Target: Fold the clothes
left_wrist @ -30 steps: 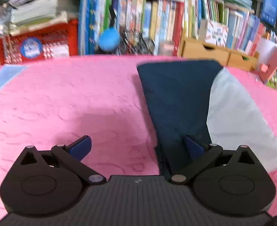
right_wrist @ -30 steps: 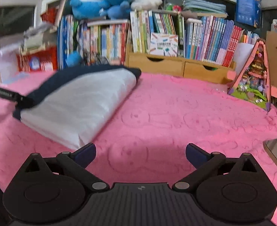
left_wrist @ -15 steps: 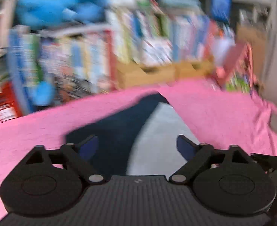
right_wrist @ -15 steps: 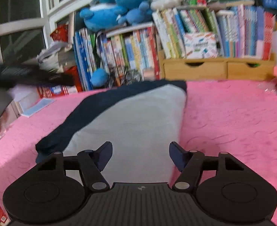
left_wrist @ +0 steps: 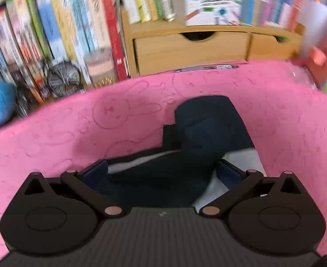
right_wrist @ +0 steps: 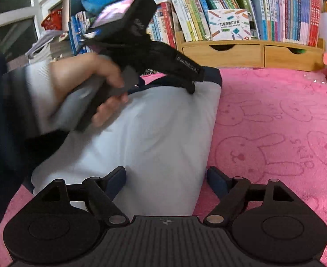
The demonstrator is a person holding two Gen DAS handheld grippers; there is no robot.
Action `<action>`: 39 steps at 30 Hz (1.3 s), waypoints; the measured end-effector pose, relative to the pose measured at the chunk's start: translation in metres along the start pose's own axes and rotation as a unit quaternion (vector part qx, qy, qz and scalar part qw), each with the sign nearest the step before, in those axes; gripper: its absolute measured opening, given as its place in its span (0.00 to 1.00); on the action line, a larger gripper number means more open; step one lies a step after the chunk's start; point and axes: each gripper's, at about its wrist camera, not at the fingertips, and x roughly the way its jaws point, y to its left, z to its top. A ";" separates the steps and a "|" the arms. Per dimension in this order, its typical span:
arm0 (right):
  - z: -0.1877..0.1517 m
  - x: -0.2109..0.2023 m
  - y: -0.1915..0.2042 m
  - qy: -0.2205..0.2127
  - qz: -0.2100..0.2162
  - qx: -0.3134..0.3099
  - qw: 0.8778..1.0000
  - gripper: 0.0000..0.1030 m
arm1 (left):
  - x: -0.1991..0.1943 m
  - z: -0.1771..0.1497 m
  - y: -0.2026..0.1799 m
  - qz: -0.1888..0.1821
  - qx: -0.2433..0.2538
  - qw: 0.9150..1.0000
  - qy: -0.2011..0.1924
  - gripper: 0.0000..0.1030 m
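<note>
A pink blanket with a rabbit pattern covers the work surface, and a folded navy-and-white garment lies on it in front of a row of books and wooden drawers. The person's left hand reaches in from the left, its wrist in a white cuff, and tilts the left gripper down onto the garment's far navy edge. Its jaws are spread wide, with bunched navy fabric between them. The right gripper hovers low at the garment's near white end, jaws wide apart, straddling the cloth's right edge without clamping it.
</note>
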 end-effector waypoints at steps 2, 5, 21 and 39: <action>0.001 -0.001 -0.003 -0.001 0.005 0.005 1.000 0.79 | 0.002 0.003 0.010 -0.019 -0.026 0.999 0.010 1.00; 0.001 -0.001 -0.003 0.003 0.010 0.002 1.000 0.84 | -0.026 0.003 0.013 -0.008 -0.033 0.999 0.006 0.98; -0.012 -0.021 0.010 0.016 -0.025 -0.026 0.999 1.00 | -0.189 -0.181 0.046 0.037 -0.078 0.995 -0.046 0.99; -0.064 -0.122 0.041 -0.015 -0.038 -0.085 0.996 1.00 | -0.199 -0.268 0.015 0.040 -0.051 0.997 -0.046 1.00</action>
